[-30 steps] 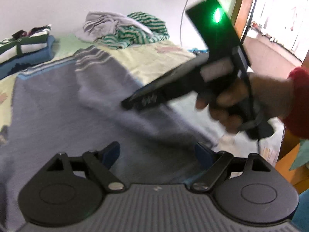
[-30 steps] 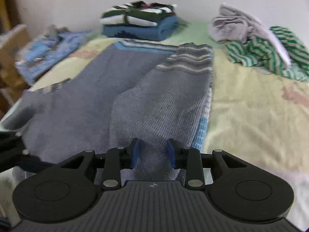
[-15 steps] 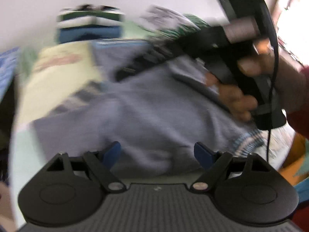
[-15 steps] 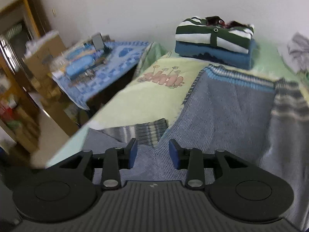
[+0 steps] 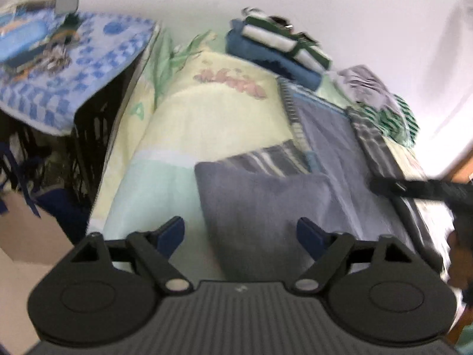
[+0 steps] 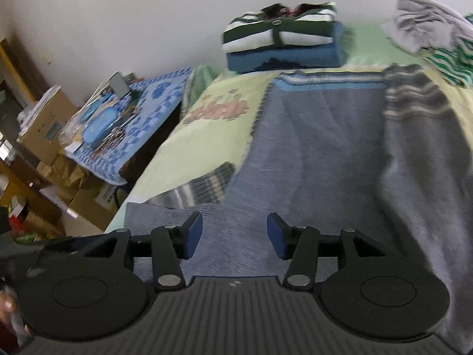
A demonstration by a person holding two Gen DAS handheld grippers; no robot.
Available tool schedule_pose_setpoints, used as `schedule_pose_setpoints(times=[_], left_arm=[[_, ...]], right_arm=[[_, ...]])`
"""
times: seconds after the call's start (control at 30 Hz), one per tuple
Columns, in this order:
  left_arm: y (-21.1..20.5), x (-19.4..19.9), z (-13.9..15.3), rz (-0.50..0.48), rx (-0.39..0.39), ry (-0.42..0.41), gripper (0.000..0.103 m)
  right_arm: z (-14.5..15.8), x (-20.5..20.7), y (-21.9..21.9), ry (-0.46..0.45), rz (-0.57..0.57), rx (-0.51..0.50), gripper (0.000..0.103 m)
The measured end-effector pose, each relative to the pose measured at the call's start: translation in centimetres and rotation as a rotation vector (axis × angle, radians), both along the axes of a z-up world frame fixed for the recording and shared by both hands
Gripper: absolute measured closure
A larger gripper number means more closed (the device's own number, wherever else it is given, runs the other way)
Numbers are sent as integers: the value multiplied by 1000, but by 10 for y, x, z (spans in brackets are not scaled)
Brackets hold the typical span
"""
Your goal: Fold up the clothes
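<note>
the grey knitted sweater point(image 6: 319, 159) lies flat on the bed point(image 6: 207, 136), its long axis running away from the right hand-held gripper point(image 6: 234, 234), striped hem farthest. a sleeve point(image 5: 266, 195) (soft, ribbed cuff) lies under the left hand-held gripper point(image 5: 241, 236), whose jaws are closing, empty; the right's are opening, empty.

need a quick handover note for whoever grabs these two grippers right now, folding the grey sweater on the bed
Left gripper: jaws closing, nothing pinched, over the unfolded sleeve.
Right gripper: jaws opening, empty, above the grey sweater.
Sweater lies flat on the bed; the other sleeve is folded over the body.
Folded stack and unfolded pile sit by the wall.
Left: fold in the remaining sleeve, fold the body, stack it.
</note>
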State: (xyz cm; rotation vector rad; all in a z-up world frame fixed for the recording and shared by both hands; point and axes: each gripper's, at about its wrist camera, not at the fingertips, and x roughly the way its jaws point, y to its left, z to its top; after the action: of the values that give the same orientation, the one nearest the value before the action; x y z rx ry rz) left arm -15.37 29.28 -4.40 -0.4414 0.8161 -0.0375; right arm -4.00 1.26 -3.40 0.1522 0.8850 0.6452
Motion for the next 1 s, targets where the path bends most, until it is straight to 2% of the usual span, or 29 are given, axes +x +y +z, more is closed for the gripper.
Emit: schedule_pose_setpoints(times=[0.07,0.13,0.17,0.2,0.23,0.37,0.47,0.57,0.67,0.8,1.0], left_arm=[[3,11,-2,15,-19,-1,44],[3,16,-2,17,-19,6,72],[2,16,-1,18,-18,7,79],[2,17,0,20,-16,8,93],[2,16,2,26,-25,5,96],[0,16,16,55,-61,-20,98],[-13,16,35,71,-95,-80,98],[-44,22,57,23,-102,-137,98],[-83,32,66,-40,-99,-161,98],[-141,46,56,-112,-71,-142,98],[-204,61,17,-176,1,-63,98]], right_arm=[[0,-4,-12,3,-39,11,50],[0,-8,-24,8,-82,15,49],[-1,-10,-31,11,-103,15,49],[-2,-11,-37,14,-121,16,49],[-3,-13,-43,18,-138,19,49],[-7,-18,-65,39,-190,47,48],[-9,-18,-77,50,-191,67,48],[-7,-16,-86,41,-166,77,48],[-5,-14,-101,33,-155,93,47],[-5,-13,-128,37,-153,119,47],[-5,-7,-159,35,-143,119,46]])
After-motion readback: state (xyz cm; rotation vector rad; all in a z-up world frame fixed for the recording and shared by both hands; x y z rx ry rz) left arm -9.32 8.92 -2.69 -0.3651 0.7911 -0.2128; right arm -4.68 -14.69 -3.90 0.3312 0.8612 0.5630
